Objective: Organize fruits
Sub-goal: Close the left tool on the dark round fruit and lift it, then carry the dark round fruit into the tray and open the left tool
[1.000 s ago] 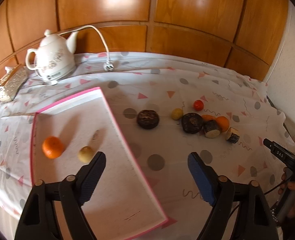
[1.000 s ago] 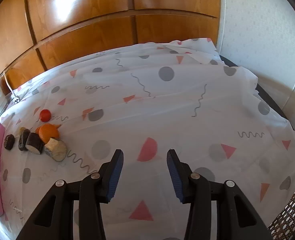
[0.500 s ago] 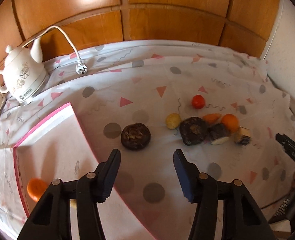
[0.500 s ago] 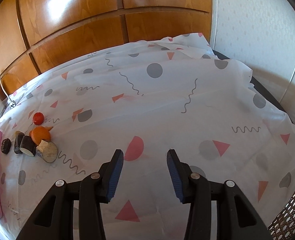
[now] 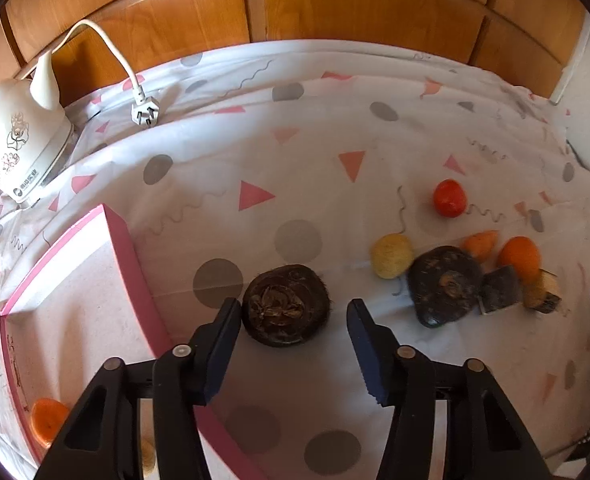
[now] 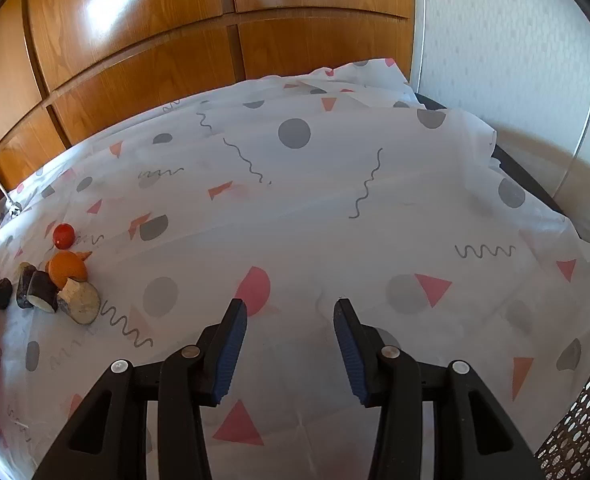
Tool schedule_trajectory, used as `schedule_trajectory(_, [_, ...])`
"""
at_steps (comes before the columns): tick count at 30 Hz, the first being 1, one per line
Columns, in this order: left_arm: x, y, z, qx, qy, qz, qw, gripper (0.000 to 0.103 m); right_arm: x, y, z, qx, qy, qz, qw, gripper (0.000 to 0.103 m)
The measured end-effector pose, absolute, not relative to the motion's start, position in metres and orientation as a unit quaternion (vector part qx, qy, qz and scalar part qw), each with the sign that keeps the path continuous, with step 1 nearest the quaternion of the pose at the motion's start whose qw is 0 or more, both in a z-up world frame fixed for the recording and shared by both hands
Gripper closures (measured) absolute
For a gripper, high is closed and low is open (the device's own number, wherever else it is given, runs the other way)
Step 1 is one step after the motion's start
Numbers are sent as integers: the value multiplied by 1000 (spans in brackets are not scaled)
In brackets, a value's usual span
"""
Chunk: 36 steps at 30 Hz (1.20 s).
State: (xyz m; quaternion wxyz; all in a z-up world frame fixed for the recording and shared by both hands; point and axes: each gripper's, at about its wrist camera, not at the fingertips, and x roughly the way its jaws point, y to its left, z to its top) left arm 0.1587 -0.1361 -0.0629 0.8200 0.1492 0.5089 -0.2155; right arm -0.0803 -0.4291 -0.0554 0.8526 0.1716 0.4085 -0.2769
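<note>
The dark round fruit lies on the surface just beside the pink tray, between the left tool's fingers. These have just been closing, one nearly touching, the other apart. The right tool hovers apart, holding nothing.

The kettle, at the far left edge of the tablecloth, carries a round logo and a short line of print on its lower body; the characters are too small to read. No other text, number or sign is legible in either view.
</note>
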Motion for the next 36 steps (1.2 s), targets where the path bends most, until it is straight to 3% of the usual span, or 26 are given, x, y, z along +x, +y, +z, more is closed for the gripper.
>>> schedule_trajectory(9, [144, -120, -53, 95, 482, -210, 845, 57, -79, -426, -63, 170, 420, -273, 849, 57])
schedule_trajectory(20, [140, 0, 5, -75, 425, -115, 895, 57, -77, -421, -64, 166, 425, -270, 848, 57])
schedule_trajectory(36, [166, 32, -47, -74, 472, -23, 878, 56, -77, -416, -59, 156, 430, -271, 847, 57])
